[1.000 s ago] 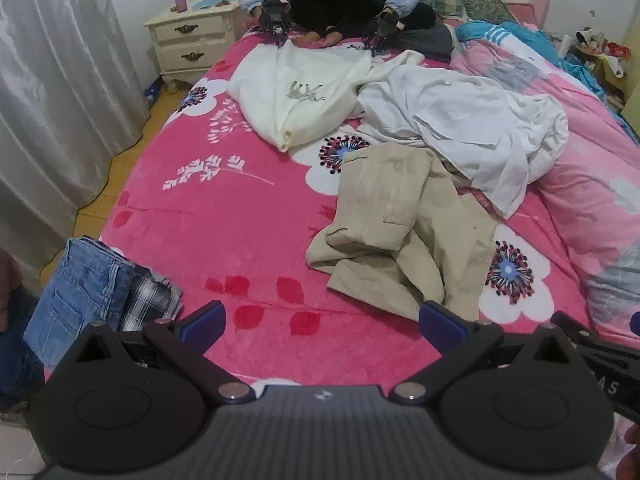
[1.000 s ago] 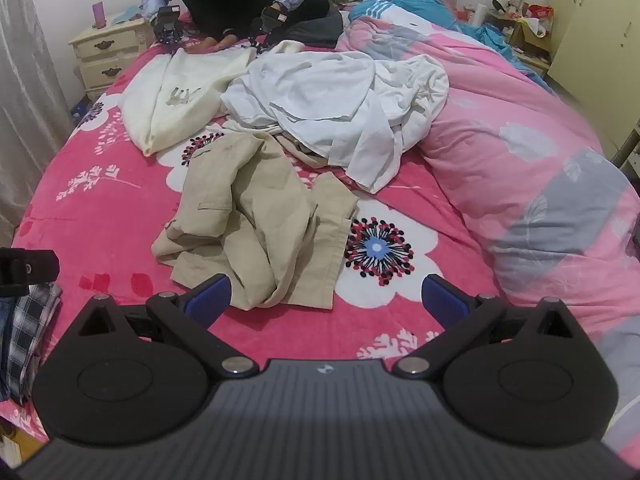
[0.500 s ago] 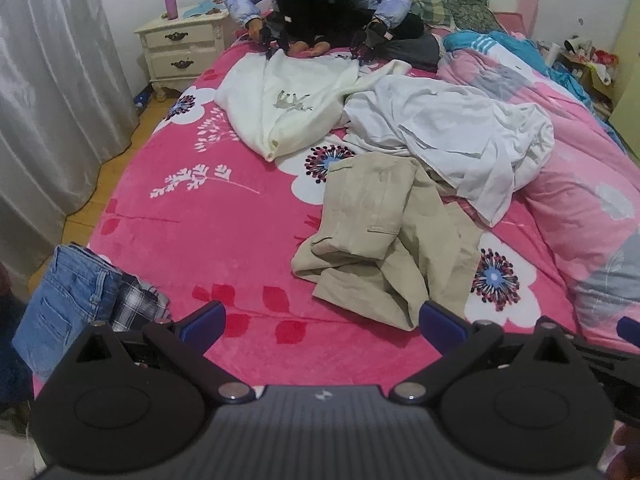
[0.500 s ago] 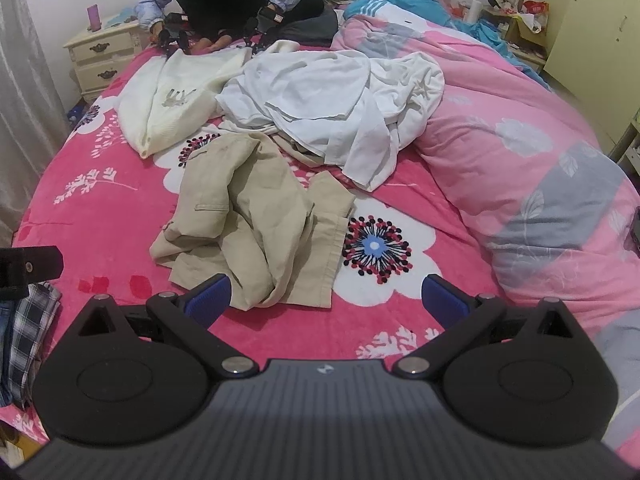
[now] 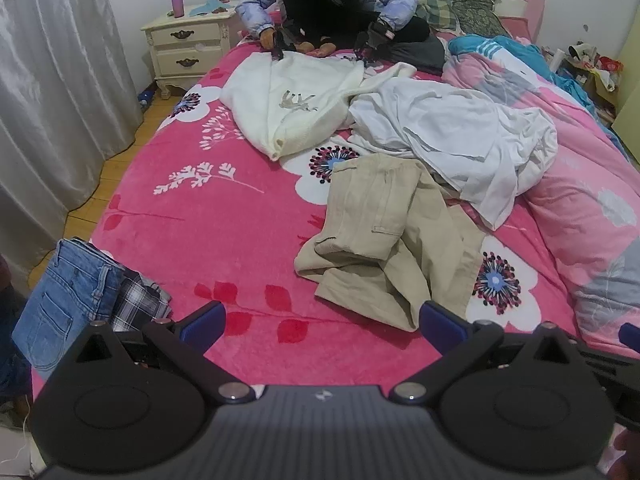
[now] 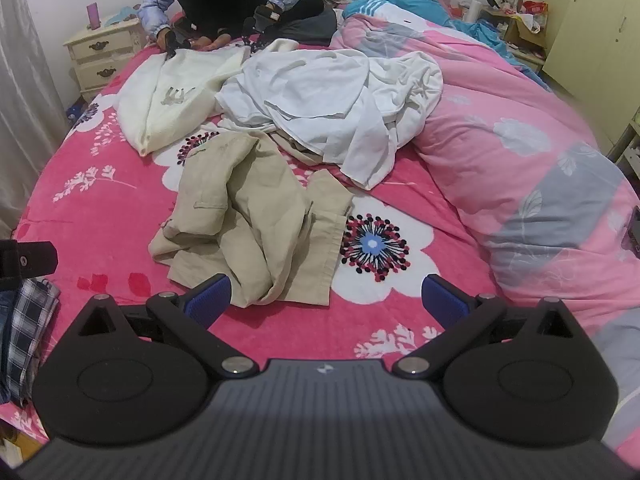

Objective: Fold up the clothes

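Both views drawn nearer the bed; beige trousers (image 6: 256,220) just ahead of right tool (image 6: 326,300), both tools (image 5: 320,326) wide, empty

On the bed (image 5: 208,216) lie one beige trousers (image 5: 384,240), one cream sweater (image 5: 296,104), one white garment (image 5: 460,136), one jeans (image 5: 68,300), one plaid cloth (image 5: 136,300).

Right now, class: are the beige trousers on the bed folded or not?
Not folded. The beige trousers lie crumpled on the pink blanket, legs bunched and overlapping unevenly, one end tucked under the white garment.
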The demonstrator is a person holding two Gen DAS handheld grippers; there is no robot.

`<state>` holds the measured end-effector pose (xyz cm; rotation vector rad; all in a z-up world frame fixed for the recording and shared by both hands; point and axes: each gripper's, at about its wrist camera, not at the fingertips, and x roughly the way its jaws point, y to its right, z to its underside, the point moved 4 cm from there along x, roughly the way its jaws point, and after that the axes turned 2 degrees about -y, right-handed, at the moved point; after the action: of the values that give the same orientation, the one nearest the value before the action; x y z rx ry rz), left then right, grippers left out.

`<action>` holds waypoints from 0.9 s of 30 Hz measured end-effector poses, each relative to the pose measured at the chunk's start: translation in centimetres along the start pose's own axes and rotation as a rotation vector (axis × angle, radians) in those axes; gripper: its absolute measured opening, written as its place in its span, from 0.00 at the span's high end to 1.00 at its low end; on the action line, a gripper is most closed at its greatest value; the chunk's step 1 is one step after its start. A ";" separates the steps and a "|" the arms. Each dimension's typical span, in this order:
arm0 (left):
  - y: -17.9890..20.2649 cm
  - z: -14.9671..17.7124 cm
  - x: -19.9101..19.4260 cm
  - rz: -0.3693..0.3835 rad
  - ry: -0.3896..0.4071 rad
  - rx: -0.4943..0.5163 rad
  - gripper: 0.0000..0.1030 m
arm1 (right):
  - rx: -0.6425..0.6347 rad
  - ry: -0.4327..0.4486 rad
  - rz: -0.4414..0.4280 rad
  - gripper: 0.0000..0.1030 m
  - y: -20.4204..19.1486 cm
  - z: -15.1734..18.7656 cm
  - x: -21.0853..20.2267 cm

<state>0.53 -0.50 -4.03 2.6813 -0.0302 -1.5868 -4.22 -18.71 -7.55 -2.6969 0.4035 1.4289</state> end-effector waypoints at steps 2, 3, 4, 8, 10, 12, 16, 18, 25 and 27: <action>0.0 0.0 0.0 -0.001 0.001 0.000 0.00 | 0.000 0.001 0.001 0.01 0.0 0.1 0.1; 0.0 0.0 0.0 -0.001 0.002 0.001 0.00 | 0.001 0.002 0.001 0.01 0.0 0.1 0.0; 0.0 0.0 0.0 -0.002 0.003 0.002 0.00 | 0.001 0.001 0.001 0.01 0.0 0.0 0.0; 0.1 0.0 0.1 -0.003 0.002 0.006 0.00 | 0.001 0.000 0.000 0.01 0.0 0.0 0.0; 0.1 -0.1 0.2 -0.005 0.001 0.006 0.00 | 0.001 -0.001 0.001 0.01 0.0 0.0 0.0; 0.1 -0.1 0.2 -0.003 -0.001 0.007 0.00 | 0.003 -0.001 0.002 0.01 0.0 -0.1 0.0; 0.1 -0.2 0.2 -0.004 -0.005 0.008 0.00 | 0.005 -0.004 0.001 0.01 0.2 -0.1 0.1; 0.1 -0.2 0.2 -0.004 -0.007 0.011 0.00 | 0.005 -0.005 0.003 0.01 0.0 -0.1 0.2; 0.1 -0.1 0.4 -0.006 -0.012 0.017 0.00 | 0.010 -0.009 0.003 0.01 0.0 0.0 0.3; 0.1 -0.1 0.4 -0.005 -0.013 0.018 0.00 | 0.011 -0.010 0.003 0.01 0.0 0.0 0.3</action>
<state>0.76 -0.60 -4.33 2.6866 -0.0381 -1.6136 -4.03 -18.77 -7.78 -2.6809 0.4144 1.4360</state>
